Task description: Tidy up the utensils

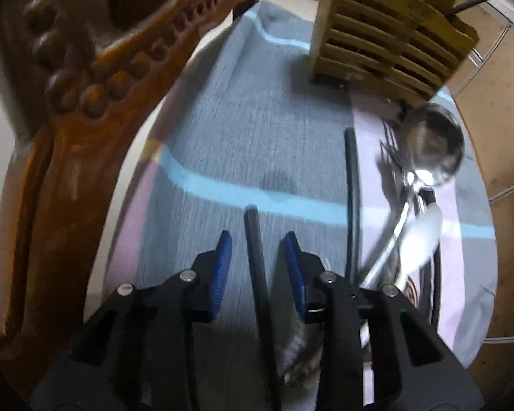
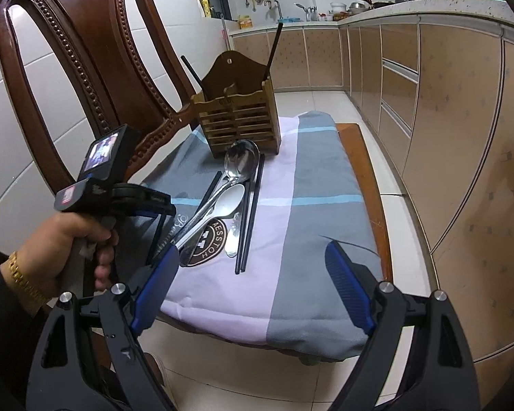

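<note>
Left wrist: chopstick (image 1: 255, 257) runs lengthwise between unclosed jaws.

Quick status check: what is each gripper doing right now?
Left gripper: part open, black chopstick between its fingers, pads not yet touching it.
Right gripper: wide open, holding nothing.

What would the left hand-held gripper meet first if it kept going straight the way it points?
Probably the black chopstick lying between the left hand-held gripper fingers, then the cloth just beneath it; depth is blurred.
</note>
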Available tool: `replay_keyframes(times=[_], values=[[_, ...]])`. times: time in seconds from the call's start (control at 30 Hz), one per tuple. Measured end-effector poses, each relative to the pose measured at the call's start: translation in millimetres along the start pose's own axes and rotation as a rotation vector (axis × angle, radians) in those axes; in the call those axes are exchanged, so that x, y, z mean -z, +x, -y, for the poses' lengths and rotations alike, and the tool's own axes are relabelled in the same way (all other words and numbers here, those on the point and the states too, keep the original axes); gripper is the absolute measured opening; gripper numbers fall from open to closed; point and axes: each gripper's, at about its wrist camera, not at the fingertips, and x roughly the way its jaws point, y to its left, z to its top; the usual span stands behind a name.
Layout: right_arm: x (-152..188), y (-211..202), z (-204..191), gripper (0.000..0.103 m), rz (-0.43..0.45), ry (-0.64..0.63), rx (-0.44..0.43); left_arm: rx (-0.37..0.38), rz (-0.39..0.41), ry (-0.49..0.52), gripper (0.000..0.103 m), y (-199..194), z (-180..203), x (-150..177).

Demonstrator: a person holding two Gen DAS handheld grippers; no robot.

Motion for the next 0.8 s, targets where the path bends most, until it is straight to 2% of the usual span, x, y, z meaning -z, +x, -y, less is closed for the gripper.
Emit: replay_keyframes(times=[0.07,0.17,0.3,0.4,0.47,0.6,0.8], values=[[-1,5,1,0.082,-0.010,0.000,-0.002,-0.011,0.013,0.005,0.028,3,3,-5],[-3,14,2,0.079,-0.019,-0.006,-0.002,-0.008,0.026,0.005,0.009,6,2,-11],[-18,41,2,0.065,-0.051,-0.015,-0.050,0.045,0.025,-0.011,0.007,7,-4,-17],[-35,68,3,0.057,-0.081,-0.019,-0.104,0.069,0.086,0.006,0.007,-13,-4,-21],[-42,85,3,0.055,-0.102,-0.037,-0.110,0.095,0.152,0.016,0.007,-39,-2,-23],[-57,118,-3,0.042,-0.141,-0.095,-0.145,0.164,0.291,0.034,0.007,-107,3,-19],[-67,158,-8,0.032,-0.183,-0.117,-0.179,0.206,0.436,0.113,0.007,-187,17,-9]])
